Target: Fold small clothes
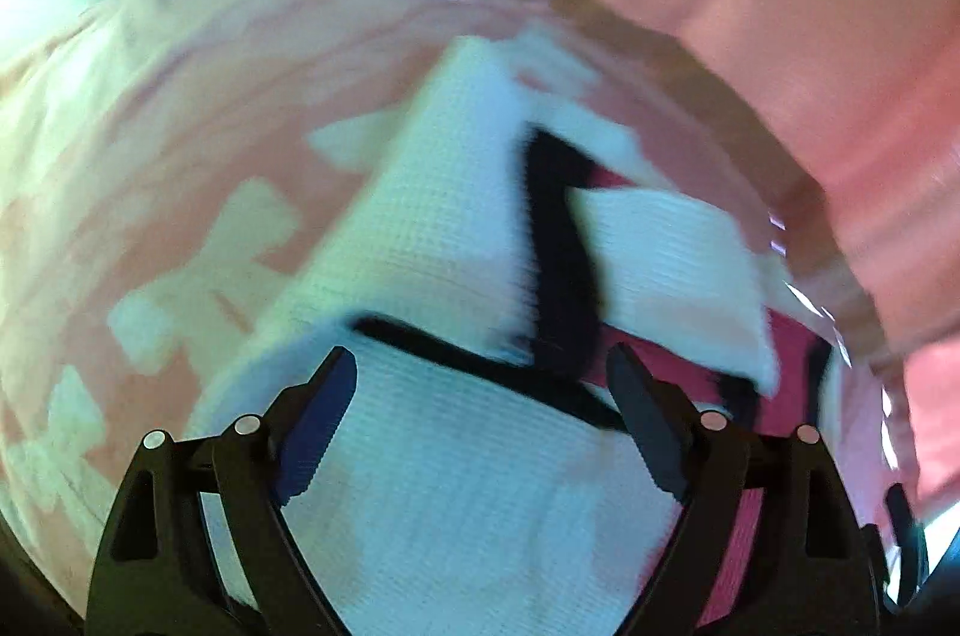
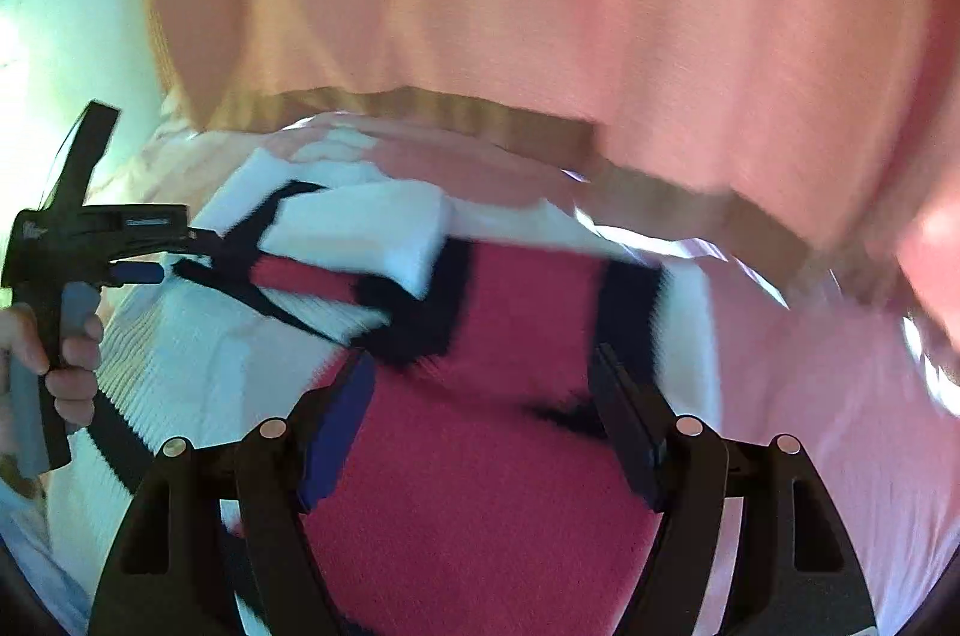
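A small knit garment with white, magenta and black-edged panels lies on a pink cloth. In the left wrist view its white part fills the space under my left gripper, which is open and empty just above it. In the right wrist view the magenta panel lies under my right gripper, also open and empty. A folded white flap rests on top of the garment at its far left. The left gripper shows at the left of the right wrist view, held by a hand, its tip at the garment's edge.
The pink patterned cloth covers the surface around the garment. A pink curtain or drape hangs behind, with a brown edge along the surface's far side. Both views are blurred by motion.
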`<action>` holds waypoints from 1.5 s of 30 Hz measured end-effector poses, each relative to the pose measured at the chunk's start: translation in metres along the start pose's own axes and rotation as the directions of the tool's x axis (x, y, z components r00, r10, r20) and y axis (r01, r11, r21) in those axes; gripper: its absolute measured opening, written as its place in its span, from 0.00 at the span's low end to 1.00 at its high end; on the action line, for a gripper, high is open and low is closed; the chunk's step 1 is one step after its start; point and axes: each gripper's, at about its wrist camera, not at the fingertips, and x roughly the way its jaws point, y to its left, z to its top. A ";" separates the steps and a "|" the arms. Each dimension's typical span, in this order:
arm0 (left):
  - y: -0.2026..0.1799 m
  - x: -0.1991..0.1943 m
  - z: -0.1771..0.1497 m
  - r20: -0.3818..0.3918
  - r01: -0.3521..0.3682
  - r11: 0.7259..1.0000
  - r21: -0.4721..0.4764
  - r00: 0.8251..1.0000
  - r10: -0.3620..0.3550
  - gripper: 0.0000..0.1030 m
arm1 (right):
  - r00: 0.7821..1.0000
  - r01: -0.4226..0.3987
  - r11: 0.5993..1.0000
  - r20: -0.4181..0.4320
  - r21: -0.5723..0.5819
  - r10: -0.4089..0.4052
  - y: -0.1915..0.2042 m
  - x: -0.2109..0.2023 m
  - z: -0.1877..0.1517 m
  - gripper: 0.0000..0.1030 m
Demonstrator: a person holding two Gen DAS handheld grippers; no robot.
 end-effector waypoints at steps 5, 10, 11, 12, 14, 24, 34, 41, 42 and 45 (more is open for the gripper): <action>0.026 0.014 0.008 -0.017 -0.029 1.000 -0.004 0.999 0.029 0.66 | 1.000 0.021 0.981 -0.018 -0.191 -0.025 0.058 0.062 0.031 0.69; 0.024 0.015 0.010 0.002 -0.075 0.996 0.050 0.997 0.075 0.61 | 0.996 0.040 0.958 -0.069 -0.284 -0.062 0.093 0.119 0.041 0.65; 0.026 0.017 0.012 0.000 -0.080 0.996 0.052 0.997 0.080 0.60 | 0.995 0.025 0.960 -0.089 -0.280 -0.051 0.095 0.129 0.043 0.38; 0.026 0.017 0.012 -0.003 -0.082 0.995 0.050 0.997 0.082 0.60 | 0.993 0.011 0.966 -0.110 -0.259 -0.041 0.094 0.134 0.045 0.07; 0.029 0.018 0.015 -0.001 -0.088 0.995 0.047 0.996 0.088 0.60 | 0.993 -0.005 0.987 -0.116 -0.159 -0.014 0.079 0.132 0.052 0.05; 0.040 0.027 0.020 -0.050 -0.095 0.995 -0.008 0.994 0.095 0.59 | 0.982 0.145 0.950 -0.162 0.278 -0.102 -0.089 0.063 0.001 0.20; 0.018 0.003 -0.001 -0.061 0.085 0.992 -0.094 0.994 -0.091 0.70 | 0.982 0.028 0.893 -0.179 0.449 0.059 -0.120 0.084 -0.018 0.54; 0.029 0.000 -0.001 -0.055 0.143 0.961 -0.237 0.986 -0.160 0.68 | 0.975 0.059 0.839 -0.213 0.540 0.069 -0.132 0.097 -0.038 0.54; 0.030 0.002 0.001 -0.067 0.154 0.957 -0.245 0.982 -0.175 0.68 | 0.977 0.050 0.833 -0.200 0.552 0.074 -0.133 0.099 -0.037 0.55; 0.034 0.010 0.001 -0.089 0.155 0.942 -0.298 0.978 -0.189 0.64 | 0.982 0.021 0.803 -0.164 0.595 0.096 -0.138 0.105 -0.036 0.53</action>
